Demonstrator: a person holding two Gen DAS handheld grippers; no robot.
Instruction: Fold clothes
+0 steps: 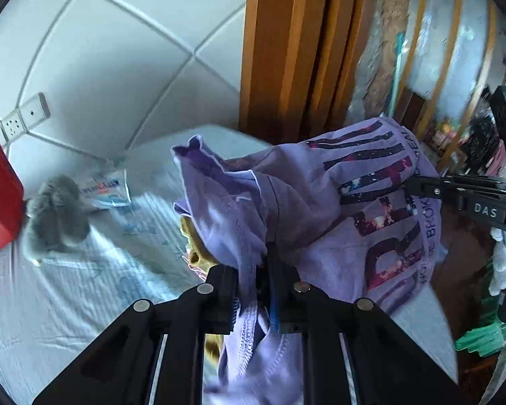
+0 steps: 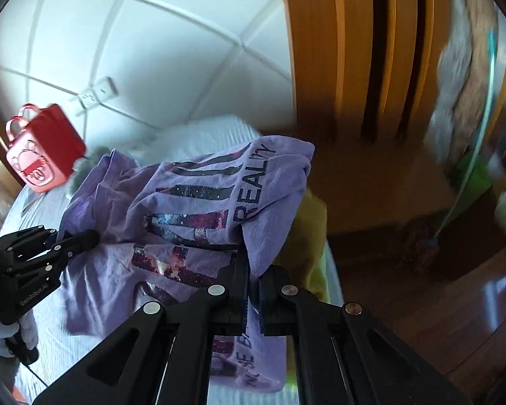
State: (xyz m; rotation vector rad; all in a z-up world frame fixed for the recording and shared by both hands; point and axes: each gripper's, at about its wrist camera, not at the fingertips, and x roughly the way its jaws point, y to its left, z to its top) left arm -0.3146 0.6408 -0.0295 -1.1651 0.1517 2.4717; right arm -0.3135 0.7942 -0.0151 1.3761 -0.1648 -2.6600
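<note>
A lilac T-shirt (image 1: pixel 320 209) with dark galaxy-print letters hangs bunched above a bed with a pale sheet (image 1: pixel 67 287). My left gripper (image 1: pixel 253 270) is shut on a hemmed edge of the shirt, cloth spilling down between its fingers. In the right wrist view the same lilac T-shirt (image 2: pixel 192 202) drapes over the bed, and my right gripper (image 2: pixel 253 283) is shut on another fold of it. The right gripper (image 1: pixel 421 185) also enters the left wrist view from the right, clamped on the printed side. The left gripper (image 2: pixel 87 236) shows at the left of the right wrist view.
A grey cat (image 1: pixel 55 216) sits on the bed near a plastic packet (image 1: pixel 108 190). A red bag (image 2: pixel 44 148) stands at the bed's head by the tiled wall. A yellow garment (image 2: pixel 307 236) lies under the shirt. A wooden wardrobe (image 1: pixel 286 50) stands behind, with dark wooden floor (image 2: pixel 421 287) to the right.
</note>
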